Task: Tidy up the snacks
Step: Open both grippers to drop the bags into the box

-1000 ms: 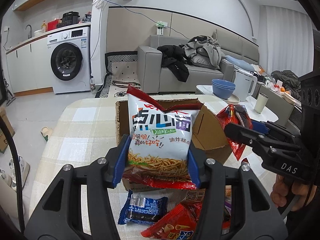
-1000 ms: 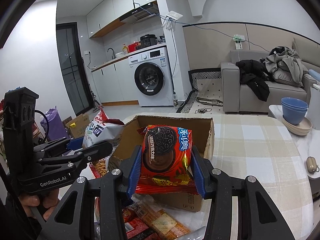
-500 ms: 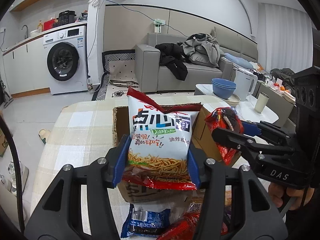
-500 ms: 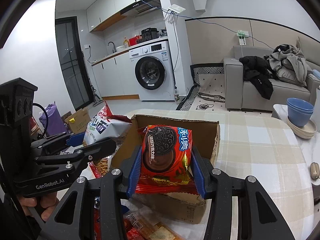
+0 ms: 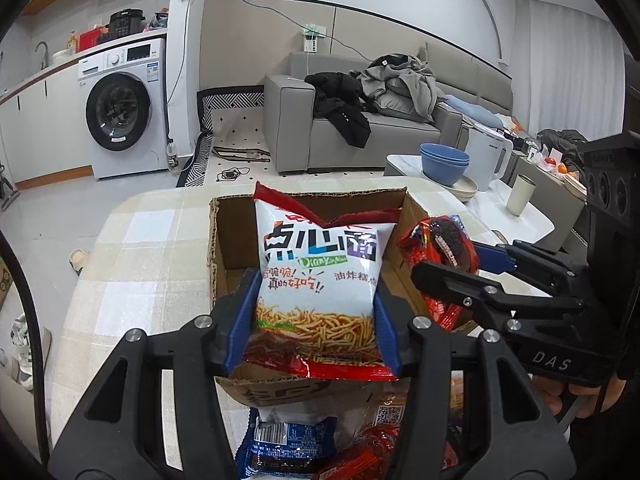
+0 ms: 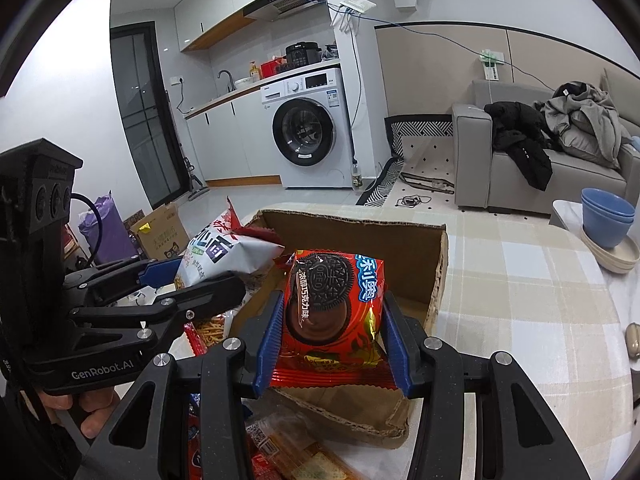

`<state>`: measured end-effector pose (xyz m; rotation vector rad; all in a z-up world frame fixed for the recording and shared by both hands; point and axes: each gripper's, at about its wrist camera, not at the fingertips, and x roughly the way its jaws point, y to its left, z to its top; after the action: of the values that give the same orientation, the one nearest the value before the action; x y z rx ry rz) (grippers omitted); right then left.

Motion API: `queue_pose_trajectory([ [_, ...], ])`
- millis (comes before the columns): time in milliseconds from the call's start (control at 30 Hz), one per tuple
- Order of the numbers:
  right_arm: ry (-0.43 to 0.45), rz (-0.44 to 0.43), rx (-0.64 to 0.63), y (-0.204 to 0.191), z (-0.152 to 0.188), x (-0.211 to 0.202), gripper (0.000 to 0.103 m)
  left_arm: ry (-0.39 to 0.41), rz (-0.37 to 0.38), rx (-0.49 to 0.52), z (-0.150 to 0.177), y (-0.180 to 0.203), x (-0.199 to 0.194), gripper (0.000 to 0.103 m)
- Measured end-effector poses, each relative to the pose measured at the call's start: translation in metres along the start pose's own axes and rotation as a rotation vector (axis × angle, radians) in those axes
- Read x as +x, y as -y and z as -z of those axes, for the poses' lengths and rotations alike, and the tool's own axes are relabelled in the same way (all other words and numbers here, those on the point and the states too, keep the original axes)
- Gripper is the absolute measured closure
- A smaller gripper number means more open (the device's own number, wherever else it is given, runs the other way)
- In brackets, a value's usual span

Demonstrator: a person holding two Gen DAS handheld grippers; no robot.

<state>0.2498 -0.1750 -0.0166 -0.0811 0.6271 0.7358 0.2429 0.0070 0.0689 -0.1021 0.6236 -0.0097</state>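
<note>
My left gripper is shut on a white noodle-snack bag and holds it upright over the open cardboard box. My right gripper is shut on a red Oreo packet, held over the same box at its right side. The Oreo packet also shows in the left wrist view, and the noodle bag in the right wrist view. The box floor is mostly hidden behind the two bags.
Loose snack packets lie on the checked tablecloth in front of the box: a blue one and red ones. Blue bowls, a kettle and a cup stand on a side table at right.
Both grippers have moved forward with their bags, from in front of the box to over its opening. The box now looks nearer and larger in both views.
</note>
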Motion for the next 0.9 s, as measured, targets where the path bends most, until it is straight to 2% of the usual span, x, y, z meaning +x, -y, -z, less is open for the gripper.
queue_pose_trajectory([
  [267, -0.019, 0.008, 0.024, 0.005, 0.005, 0.002, 0.056, -0.029, -0.010, 0.020, -0.001, 0.001, 0.010, 0.053],
  [367, -0.020, 0.001, 0.031, 0.008, 0.007, 0.001, 0.055, -0.046, 0.005, 0.025, 0.001, 0.000, 0.012, 0.047],
  [467, 0.002, -0.022, 0.031, 0.009, 0.007, -0.005, 0.044, -0.047, 0.020, 0.009, 0.005, -0.004, 0.007, 0.024],
  [533, 0.022, -0.005, 0.016, 0.006, 0.009, -0.011, 0.034, -0.031, 0.015, -0.002, 0.007, -0.006, 0.002, 0.020],
  [567, 0.031, 0.004, 0.007, 0.005, 0.010, -0.014, 0.022, -0.028, 0.016, -0.007, 0.008, -0.006, -0.001, 0.019],
  [600, 0.046, 0.013, -0.001, 0.004, 0.011, -0.019, 0.012, -0.027, 0.018, -0.014, 0.011, -0.006, -0.005, 0.014],
  [633, 0.061, 0.020, -0.005, 0.003, 0.013, -0.024, 0.009, -0.026, 0.019, -0.024, 0.013, -0.007, -0.008, 0.001],
  [767, 0.067, 0.055, -0.003, 0.005, 0.022, -0.042, 0.000, 0.000, -0.003, -0.070, 0.026, -0.015, -0.027, 0.001],
  [900, 0.061, 0.096, 0.023, 0.008, 0.034, -0.057, 0.001, 0.012, -0.032, -0.059, 0.039, -0.014, -0.046, 0.001],
])
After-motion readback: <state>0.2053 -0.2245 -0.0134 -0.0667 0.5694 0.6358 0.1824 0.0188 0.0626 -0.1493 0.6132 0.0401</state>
